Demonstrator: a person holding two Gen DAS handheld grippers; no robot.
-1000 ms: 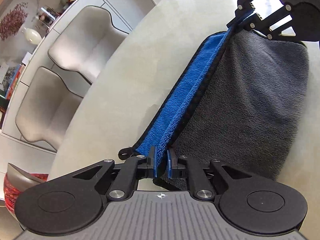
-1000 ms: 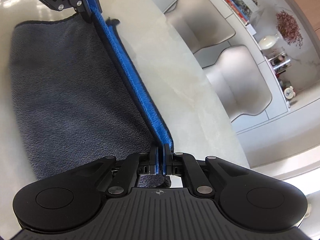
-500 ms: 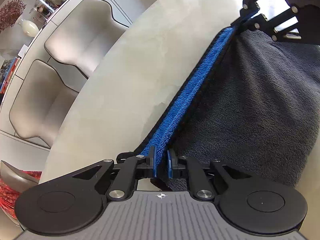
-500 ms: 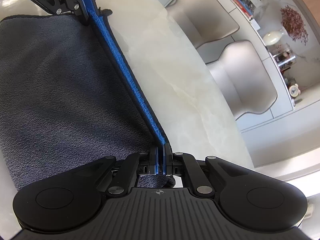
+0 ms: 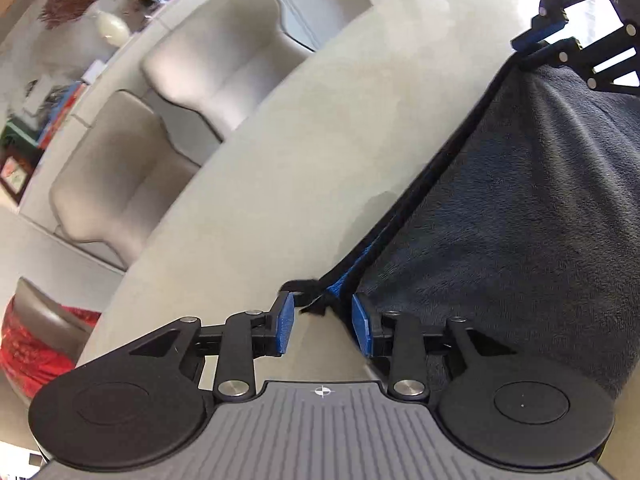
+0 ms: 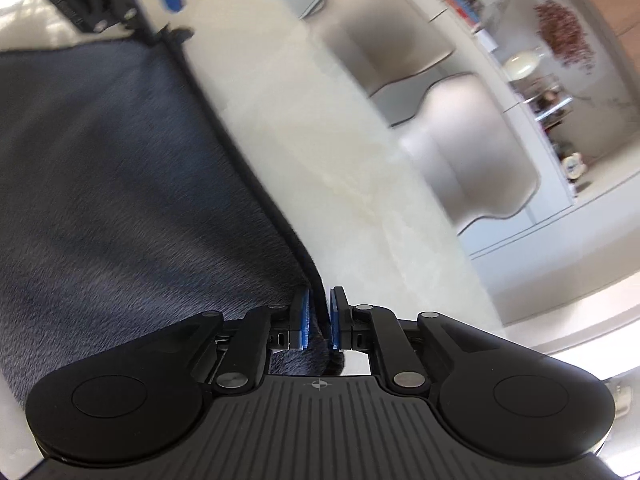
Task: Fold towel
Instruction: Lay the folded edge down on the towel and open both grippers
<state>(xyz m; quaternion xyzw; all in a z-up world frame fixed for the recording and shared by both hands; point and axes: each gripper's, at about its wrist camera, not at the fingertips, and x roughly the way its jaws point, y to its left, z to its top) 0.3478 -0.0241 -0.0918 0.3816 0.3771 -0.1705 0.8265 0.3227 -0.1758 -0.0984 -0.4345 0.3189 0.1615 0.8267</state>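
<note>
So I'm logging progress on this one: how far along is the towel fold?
The first fold looks done: the towel lies doubled on the table, grey side up, with blue showing only at its corner. In hand is the release: the left hand-held gripper has just been opening and stands clear of the corner; the right hand-held gripper has just been opening around the edge. Any further fold remains.

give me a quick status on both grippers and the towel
Left gripper jaws just opening, pads off the towel corner. Right gripper jaws just easing apart, edge between them. Dark grey plush towel with blue underside folded on the pale marble table. Nothing in the way.
</note>
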